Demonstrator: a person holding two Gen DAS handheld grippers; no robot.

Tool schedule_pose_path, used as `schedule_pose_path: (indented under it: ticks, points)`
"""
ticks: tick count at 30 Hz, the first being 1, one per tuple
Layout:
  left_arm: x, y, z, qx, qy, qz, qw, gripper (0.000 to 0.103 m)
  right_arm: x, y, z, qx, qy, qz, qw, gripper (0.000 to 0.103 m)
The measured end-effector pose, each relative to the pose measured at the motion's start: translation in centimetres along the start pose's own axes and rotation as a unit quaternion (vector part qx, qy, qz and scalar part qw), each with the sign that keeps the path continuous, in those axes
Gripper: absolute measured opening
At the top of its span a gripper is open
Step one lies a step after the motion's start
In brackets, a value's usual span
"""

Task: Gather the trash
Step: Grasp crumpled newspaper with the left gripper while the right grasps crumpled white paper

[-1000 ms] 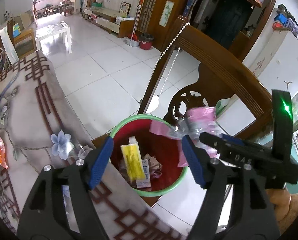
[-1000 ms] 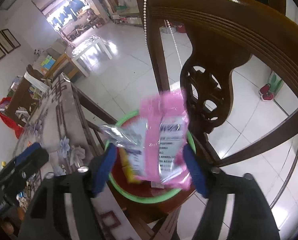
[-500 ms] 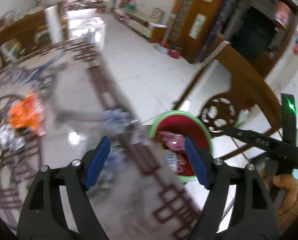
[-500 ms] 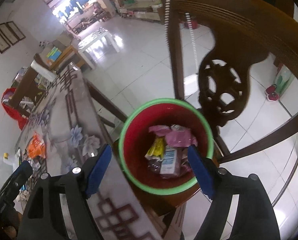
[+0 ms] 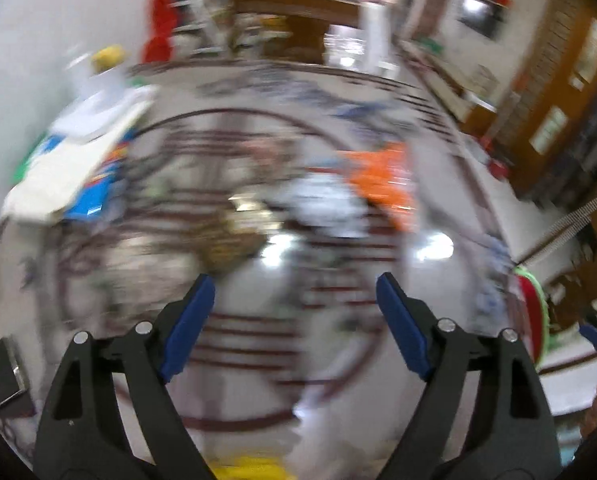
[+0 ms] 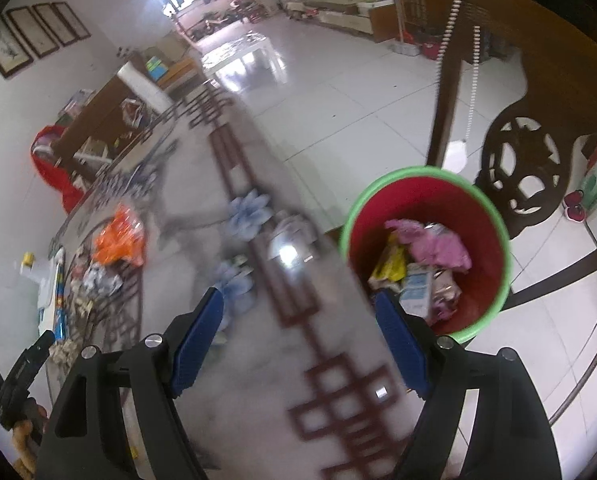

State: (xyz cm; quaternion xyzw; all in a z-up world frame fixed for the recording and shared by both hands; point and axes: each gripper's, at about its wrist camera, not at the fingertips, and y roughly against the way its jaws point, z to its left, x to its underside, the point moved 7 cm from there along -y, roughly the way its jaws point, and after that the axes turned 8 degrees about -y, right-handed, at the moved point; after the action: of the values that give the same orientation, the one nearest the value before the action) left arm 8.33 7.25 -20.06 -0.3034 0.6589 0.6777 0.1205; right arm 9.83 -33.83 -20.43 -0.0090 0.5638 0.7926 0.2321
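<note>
Pink wrapper (image 6: 438, 244) now down in the bin (image 6: 494, 216); both grippers (image 5: 294, 320) (image 6: 298, 336) wide, empty.

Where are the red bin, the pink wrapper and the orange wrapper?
red bin (image 6: 494, 216), right wrist view, on its inner red wall.
pink wrapper (image 6: 438, 244), right wrist view, on its crumpled middle, inside the bin.
orange wrapper (image 6: 120, 236), right wrist view, on its middle, on the table.
</note>
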Motion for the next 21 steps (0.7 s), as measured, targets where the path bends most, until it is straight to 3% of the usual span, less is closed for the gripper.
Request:
schedule_pose_path:
  ticks: [4,7,18,21]
  points:
    - [1.0,-0.4,6.8,-0.035,0.03,0.011,0.9989,0.084,2.4,-0.4,3.4,-0.002,0.015,0.008,1.0,0.076]
    - [1.6,-1.2,9.3,-0.036,0.038,0.023,0.9983,0.085,3.9,-0.6,5.6,-0.002,0.023,0.01,1.0,0.076]
    - [1.6,-5.7,10.7,0.012,0.004,0.058,0.9982,0.087,8.4,-1.6,11.2,0.006,0.033,0.022,0.999,0.077]
    - [1.4,-7.5,10.7,0.041,0.004,0.075,0.9963,0.066,8.6,-1.8,13.3,0.008,0.044,0.021,0.999,0.077]
